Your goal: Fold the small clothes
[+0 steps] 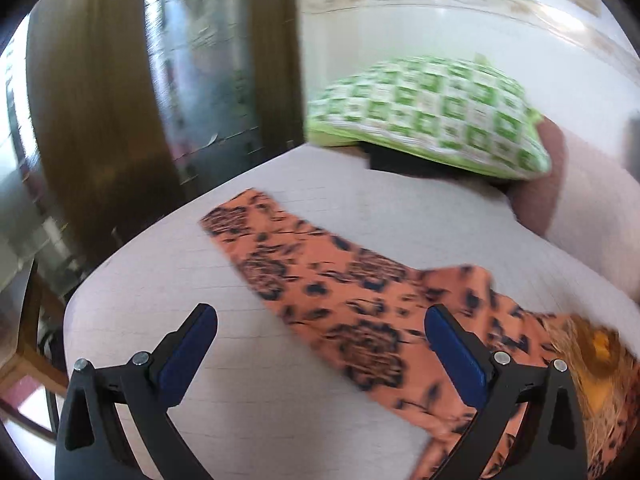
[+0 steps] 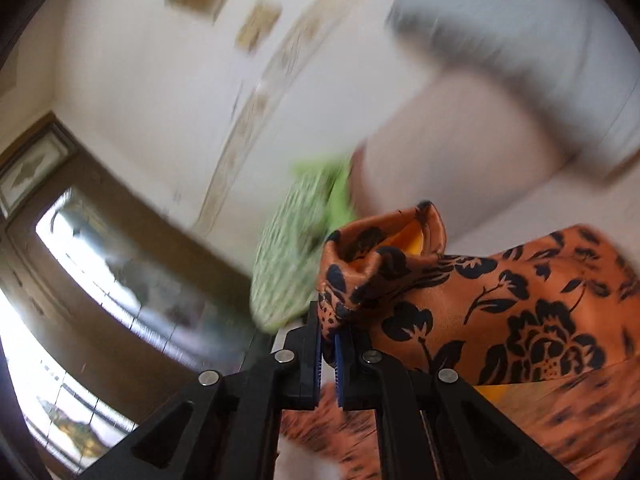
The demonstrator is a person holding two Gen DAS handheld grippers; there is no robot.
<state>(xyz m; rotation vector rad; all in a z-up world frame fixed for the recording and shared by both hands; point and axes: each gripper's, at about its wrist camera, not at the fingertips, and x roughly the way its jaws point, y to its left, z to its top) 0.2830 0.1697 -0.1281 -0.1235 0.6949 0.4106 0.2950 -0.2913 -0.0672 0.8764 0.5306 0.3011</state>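
The right gripper [image 2: 329,354] is seen clamped on a bunched edge of the orange floral garment [image 2: 500,312], the cloth pinched between its blue pads [image 2: 339,368] and raised off the surface, so that a yellow inner side is exposed at the puckered top. Only this view shows the grip itself and the lifted fold; the rest of the garment is draped away to the right and down, blurred at the bottom of the frame.

The left gripper [image 1: 320,334] is held with its jaws wide apart and nothing between its blue pads [image 1: 188,356]. Below it the garment [image 1: 320,280] is laid as a long strip across a pale bed cover [image 1: 360,200], one end flat toward the far left, the other rumpled at the lower right, where yellow lining is visible. The full spread of the cloth is given only by this view.

Beyond the garment, a green-and-white checked pillow [image 1: 432,112] is seen at the far end of the bed; in the right wrist view it [image 2: 296,248] appears as a smeared patch just behind the raised fold. A brown-framed glazed door [image 1: 192,80] is visible to the left in both views, and a white wall with framed pictures [image 2: 256,24] only in the right.
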